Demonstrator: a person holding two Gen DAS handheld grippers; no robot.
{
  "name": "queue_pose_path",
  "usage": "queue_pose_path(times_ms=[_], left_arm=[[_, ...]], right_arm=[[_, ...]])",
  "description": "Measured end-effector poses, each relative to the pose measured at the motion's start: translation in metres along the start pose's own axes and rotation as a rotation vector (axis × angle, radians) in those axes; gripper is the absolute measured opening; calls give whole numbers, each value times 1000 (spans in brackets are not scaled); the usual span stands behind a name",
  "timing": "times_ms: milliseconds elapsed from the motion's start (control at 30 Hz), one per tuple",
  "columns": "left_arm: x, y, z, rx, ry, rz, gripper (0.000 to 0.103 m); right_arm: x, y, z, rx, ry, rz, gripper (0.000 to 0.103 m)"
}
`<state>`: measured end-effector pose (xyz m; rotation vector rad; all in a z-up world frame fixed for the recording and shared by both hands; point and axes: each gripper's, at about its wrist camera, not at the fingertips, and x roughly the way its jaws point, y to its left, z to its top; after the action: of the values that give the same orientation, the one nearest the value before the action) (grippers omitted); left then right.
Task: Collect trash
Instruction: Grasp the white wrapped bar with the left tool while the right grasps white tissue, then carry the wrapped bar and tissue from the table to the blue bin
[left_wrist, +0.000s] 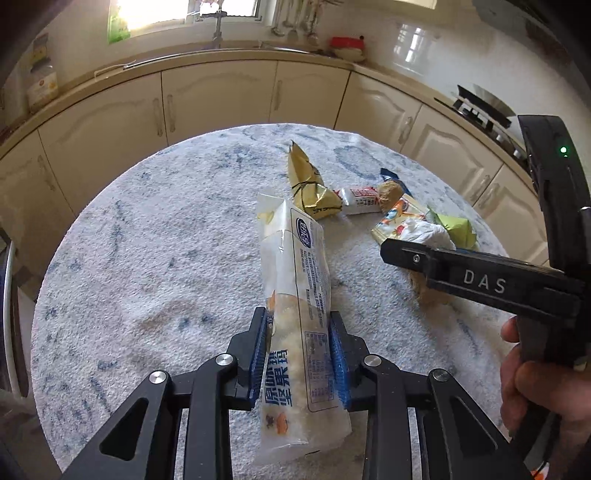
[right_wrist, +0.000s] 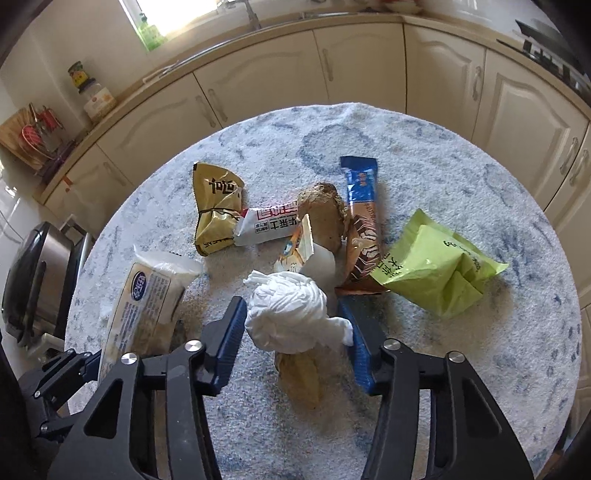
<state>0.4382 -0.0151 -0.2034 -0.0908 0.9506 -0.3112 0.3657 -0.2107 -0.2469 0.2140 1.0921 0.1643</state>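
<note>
Left gripper: the left gripper (left_wrist: 298, 354) is clamped on the long clear snack packet (left_wrist: 295, 295), its blue pads pressing both sides of the lower half.
Snack packet: it runs lengthwise away from the camera between the pads, blue print on its face, pale crumbly food inside; its far end points toward the pile of trash.
Right gripper: the right gripper (right_wrist: 295, 332) has its blue pads at either side of a crumpled white tissue (right_wrist: 291, 314); both pads touch the wad, and it fills the gap between them.
Under the tissue: a brown lump (right_wrist: 301, 376) lies on the bench just behind the wad, partly hidden by it.
Trash just beyond: an orange-and-white wrapper (right_wrist: 295, 247), a brown crumpled ball (right_wrist: 321, 214) and a blue-and-brown bar wrapper (right_wrist: 364, 221) lie touching one another.
Trash to the sides: a yellow-gold wrapper (right_wrist: 216, 210) and a white wrapper with red print (right_wrist: 266, 227) sit to the left; a light green packet (right_wrist: 436, 269) sits to the right.
Bench: a round bench (right_wrist: 461, 369) covered in white cloth mottled with blue carries everything.
Hand: a hand (left_wrist: 528, 387) holds the right gripper's handle at the edge of the left wrist view.
Surroundings: cream cabinets (right_wrist: 258, 74) curve behind the bench.
</note>
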Motion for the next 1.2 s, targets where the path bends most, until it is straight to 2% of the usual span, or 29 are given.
queue_pose_path(times_ms=[33, 67, 333, 533, 833, 1200], left_arm=[[-1, 1, 0, -2, -2, 1, 27], [-3, 3, 0, -4, -5, 1, 27], [-19, 15, -9, -13, -30, -9, 27], [-65, -13, -42, -6, -63, -38, 27], [-130, -49, -59, 64, -125, -83, 27], [-176, -119, -76, 231, -169, -179, 27]], right_arm=[[0, 0, 0, -3, -6, 4, 37], [-2, 0, -1, 1, -7, 22, 34], [-36, -9, -26, 15, -55, 68, 33], [-69, -13, -48, 18, -89, 87, 33], [-125, -28, -80, 50, -155, 96, 33], [-209, -83, -122, 141, -270, 5, 33]])
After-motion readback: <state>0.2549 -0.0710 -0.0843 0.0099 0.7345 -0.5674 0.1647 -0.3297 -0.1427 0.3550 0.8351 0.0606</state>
